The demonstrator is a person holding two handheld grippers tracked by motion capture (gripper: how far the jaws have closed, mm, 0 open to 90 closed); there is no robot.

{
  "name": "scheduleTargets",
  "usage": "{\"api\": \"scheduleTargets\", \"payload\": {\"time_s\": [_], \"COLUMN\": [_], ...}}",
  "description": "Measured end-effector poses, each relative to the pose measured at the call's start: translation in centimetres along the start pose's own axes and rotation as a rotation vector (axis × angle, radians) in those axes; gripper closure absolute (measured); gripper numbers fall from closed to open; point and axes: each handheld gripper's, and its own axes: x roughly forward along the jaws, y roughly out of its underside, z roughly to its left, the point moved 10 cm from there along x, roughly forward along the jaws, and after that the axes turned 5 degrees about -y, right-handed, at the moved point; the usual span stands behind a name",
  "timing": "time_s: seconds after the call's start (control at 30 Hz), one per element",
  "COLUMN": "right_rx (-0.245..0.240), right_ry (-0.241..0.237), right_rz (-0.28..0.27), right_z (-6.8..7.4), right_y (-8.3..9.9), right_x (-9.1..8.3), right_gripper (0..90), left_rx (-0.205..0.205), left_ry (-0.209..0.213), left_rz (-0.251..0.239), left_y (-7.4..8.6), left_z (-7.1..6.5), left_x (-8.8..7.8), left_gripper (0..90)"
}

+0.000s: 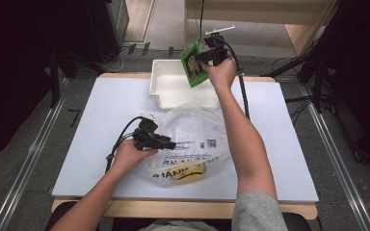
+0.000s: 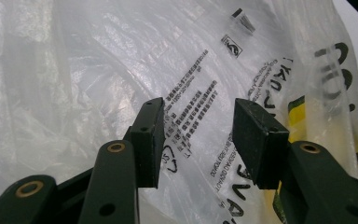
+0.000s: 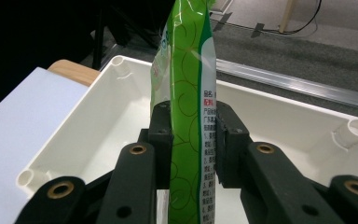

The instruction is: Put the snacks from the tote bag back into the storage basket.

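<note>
Black jaws of the right gripper (image 3: 193, 140) sat closest to the lens, clamped on both faces of a green snack pouch (image 3: 189, 93), held upright and edge-on over the white bin (image 3: 303, 126). From above, that gripper (image 1: 211, 55) held the pouch (image 1: 192, 62) at the bin's (image 1: 161, 84) far right corner, partly beyond the rim. Left gripper (image 2: 198, 140) had its jaws apart, nothing pinched, pads just off the clear plastic bag (image 2: 121, 60); overhead it (image 1: 161, 143) rested at the bag's (image 1: 192, 130) left side on the white table (image 1: 101, 125), a yellow item (image 1: 188, 172) showing through the bag near the front edge. Risks, as I judged them: the grip sat low on a slick pouch, so it could slip or swing; released where it hung, it might catch the rim and fall behind the table. With nothing pinning the bag, it could slide if nudged.
</note>
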Motion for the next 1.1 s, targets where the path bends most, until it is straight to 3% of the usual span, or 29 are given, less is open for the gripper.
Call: {"api": "scheduleTargets", "payload": {"time_s": [0.2, 0.27, 0.43, 0.6, 0.77, 1.1], "right_rx": [0.021, 0.031, 0.036, 0.06, 0.046, 0.023], "right_ry": [0.012, 0.018, 0.027, 0.045, 0.059, 0.058], "right_rz": [-0.029, -0.002, -0.024, 0.004, 0.016, 0.007], "right_z": [-0.6, -0.9, -0.9, -1.6, -1.6, -1.7], "right_y": [-0.9, -0.8, -1.4, -0.4, 0.4, 1.1], "right_x": [1.3, 1.9, 3.1, 4.8, 6.5, 7.3], "right_gripper": [73.7, 73.7, 73.7, 73.7, 73.6, 73.1], "left_rx": [0.006, 0.009, 0.016, 0.025, 0.025, 0.021], "left_ry": [0.005, 0.009, 0.006, 0.0, -0.006, -0.012], "left_rz": [-0.009, -0.021, -0.044, -0.039, -0.038, -0.037], "left_y": [-0.3, -0.6, -1.2, -1.2, -1.2, -1.0], "left_z": [-0.2, -0.3, -0.2, -0.3, -0.1, 0.2], "left_x": [-0.4, -0.6, -1.4, -1.4, -1.5, -1.7], "left_gripper": [55.7, 55.8, 55.9, 56.1, 56.1, 56.3]}}
